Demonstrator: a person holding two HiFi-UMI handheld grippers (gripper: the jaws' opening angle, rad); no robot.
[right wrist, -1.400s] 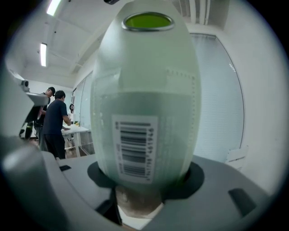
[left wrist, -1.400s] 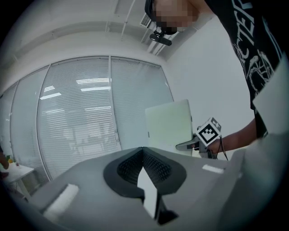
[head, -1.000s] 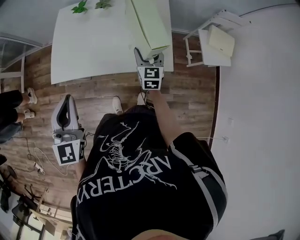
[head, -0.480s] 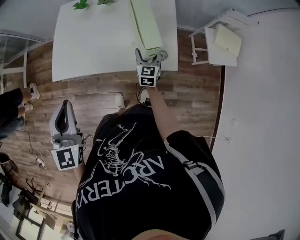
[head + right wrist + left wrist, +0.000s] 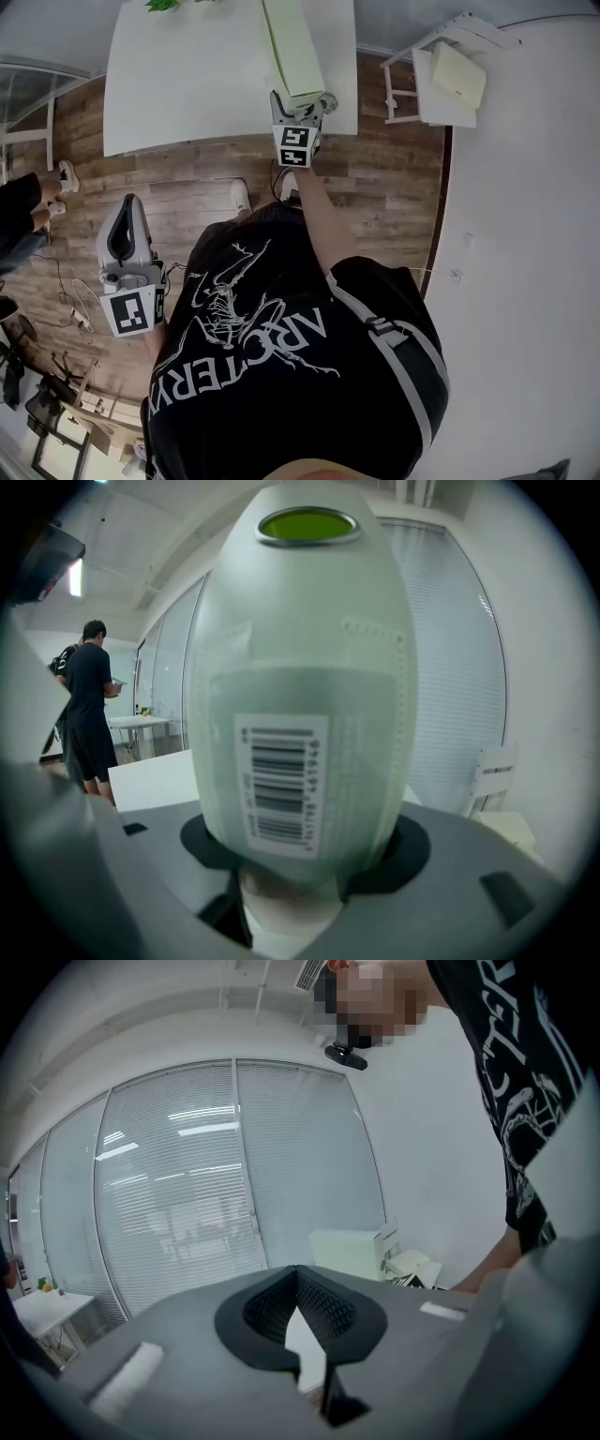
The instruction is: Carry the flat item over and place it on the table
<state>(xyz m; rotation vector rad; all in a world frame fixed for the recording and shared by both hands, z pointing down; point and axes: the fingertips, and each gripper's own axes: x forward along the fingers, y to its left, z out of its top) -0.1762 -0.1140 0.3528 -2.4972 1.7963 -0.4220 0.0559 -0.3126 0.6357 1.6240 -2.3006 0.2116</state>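
The flat item is a long pale green box (image 5: 292, 47) with a barcode label (image 5: 281, 794) on its near end. My right gripper (image 5: 305, 101) is shut on that end, and the box fills the right gripper view (image 5: 300, 667), standing out ahead of the jaws. In the head view the box reaches out over the white table (image 5: 187, 84), near its right end. My left gripper (image 5: 130, 201) hangs low at the left over the wooden floor, its jaws closed tip to tip on nothing (image 5: 298, 1274).
A white chair (image 5: 405, 94) with a cream box (image 5: 457, 75) on it stands right of the table. A person (image 5: 23, 220) stands at the left edge, also in the right gripper view (image 5: 89, 714). Small plants (image 5: 164, 5) sit at the table's far edge. Cables (image 5: 75, 314) lie on the floor.
The right gripper and the box have moved slightly forward, further over the table. The left gripper has drifted slightly and stays shut.
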